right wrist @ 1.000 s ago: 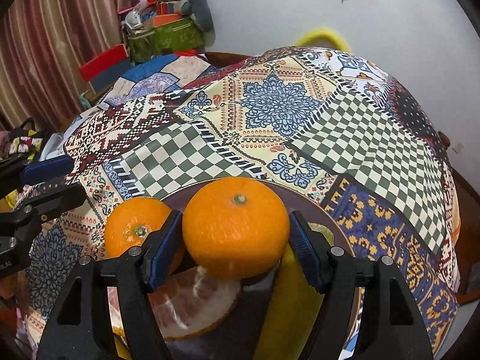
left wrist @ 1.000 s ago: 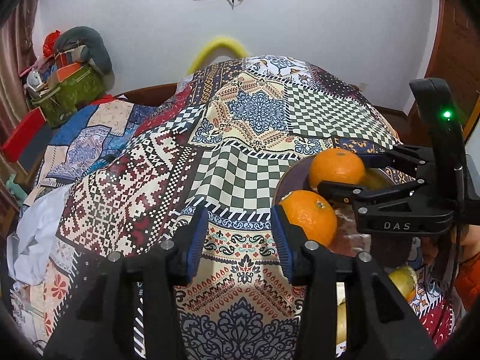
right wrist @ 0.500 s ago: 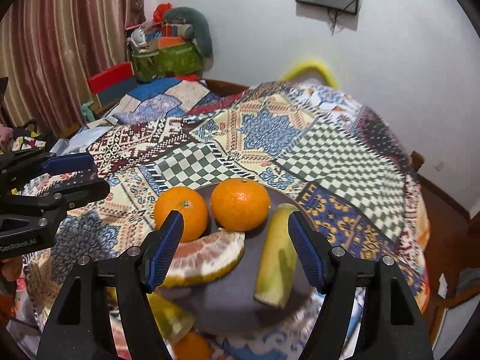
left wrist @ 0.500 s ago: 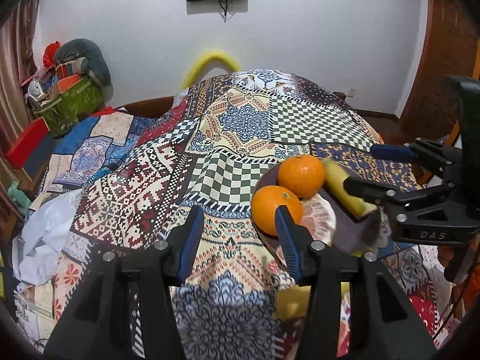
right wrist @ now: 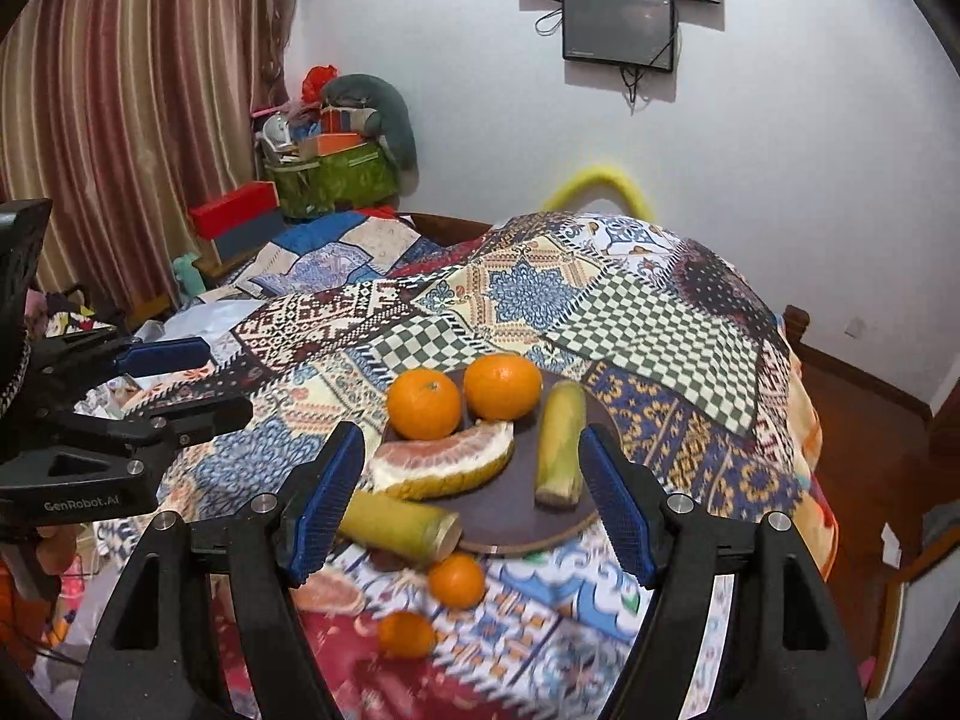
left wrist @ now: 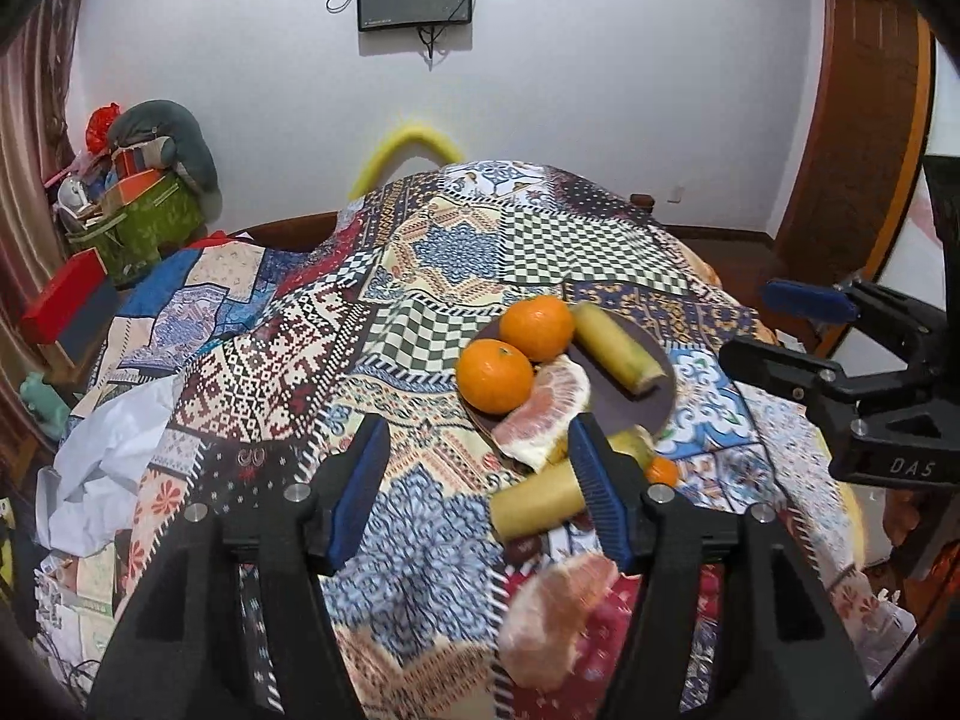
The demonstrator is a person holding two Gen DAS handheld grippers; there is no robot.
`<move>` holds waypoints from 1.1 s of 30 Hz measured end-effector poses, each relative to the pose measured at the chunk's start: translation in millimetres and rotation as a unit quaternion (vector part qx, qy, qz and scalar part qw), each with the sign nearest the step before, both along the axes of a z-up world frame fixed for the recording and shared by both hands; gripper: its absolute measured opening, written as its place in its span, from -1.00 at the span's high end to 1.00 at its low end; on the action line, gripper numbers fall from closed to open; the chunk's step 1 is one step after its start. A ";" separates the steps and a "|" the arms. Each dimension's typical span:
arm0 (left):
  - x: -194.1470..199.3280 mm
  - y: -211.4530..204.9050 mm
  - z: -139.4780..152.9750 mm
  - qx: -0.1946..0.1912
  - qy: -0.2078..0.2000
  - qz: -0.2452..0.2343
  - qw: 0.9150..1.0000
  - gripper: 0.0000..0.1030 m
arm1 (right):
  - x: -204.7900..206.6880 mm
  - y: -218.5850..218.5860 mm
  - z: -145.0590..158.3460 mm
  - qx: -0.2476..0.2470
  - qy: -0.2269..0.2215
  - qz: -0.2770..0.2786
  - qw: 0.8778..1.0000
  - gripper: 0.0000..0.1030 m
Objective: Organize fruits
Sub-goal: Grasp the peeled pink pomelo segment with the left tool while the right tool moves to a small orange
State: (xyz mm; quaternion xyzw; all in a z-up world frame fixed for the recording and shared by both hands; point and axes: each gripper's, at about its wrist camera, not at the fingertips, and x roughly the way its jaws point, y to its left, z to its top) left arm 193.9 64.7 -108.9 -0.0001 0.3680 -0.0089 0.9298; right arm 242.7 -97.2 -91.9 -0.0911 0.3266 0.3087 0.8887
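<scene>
Right wrist view: our right gripper (right wrist: 471, 495) jaws apart, empty; plate (right wrist: 522, 534) with two oranges (right wrist: 503, 386) just beyond them. Left gripper (left wrist: 474, 483) jaws just opening, empty. Risk: loose sugarcane piece (right wrist: 399, 525) under the rim could tip the plate.

A printed patchwork cloth (right wrist: 648, 324) — matt and woven — is spread over the surface. The plate (right wrist: 528, 525) is seen as dark, smooth and dull. The oranges (right wrist: 503, 387) are marked by pitted, slightly glossy peel; the pomelo wedge (right wrist: 444, 465) by moist, fibrous flesh. The grippers are made of matt black plastic, with ribbed blue pads (right wrist: 327, 501) and bright metal screws.
</scene>
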 end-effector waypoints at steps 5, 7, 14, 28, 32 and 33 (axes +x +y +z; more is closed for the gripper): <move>-15.7 -7.7 -6.2 -0.002 0.013 -0.005 1.000 -0.22 | -20.6 -11.5 -0.8 -0.007 -0.010 -0.021 1.000 -0.38; -20.4 -10.2 -13.2 -0.001 0.024 -0.007 1.000 -0.22 | -26.4 -14.4 -2.1 -0.008 -0.009 -0.023 1.000 -0.38; -25.9 -17.2 -49.9 -0.014 0.075 -0.013 0.997 -0.22 | -43.7 -19.3 -21.5 -0.012 0.011 -0.034 0.999 -0.38; -17.5 -29.4 -118.9 -0.017 0.169 -0.038 0.985 -0.22 | -45.3 -19.6 -81.0 -0.021 0.092 -0.031 0.995 -0.38; -14.6 -29.1 -121.9 -0.020 0.161 -0.040 0.986 -0.24 | -41.0 -17.3 -95.3 -0.022 0.112 -0.030 0.993 -0.38; -12.4 -27.9 -123.2 -0.027 0.160 -0.037 0.986 -0.24 | -39.9 -16.6 -97.7 -0.023 0.115 -0.029 0.993 -0.38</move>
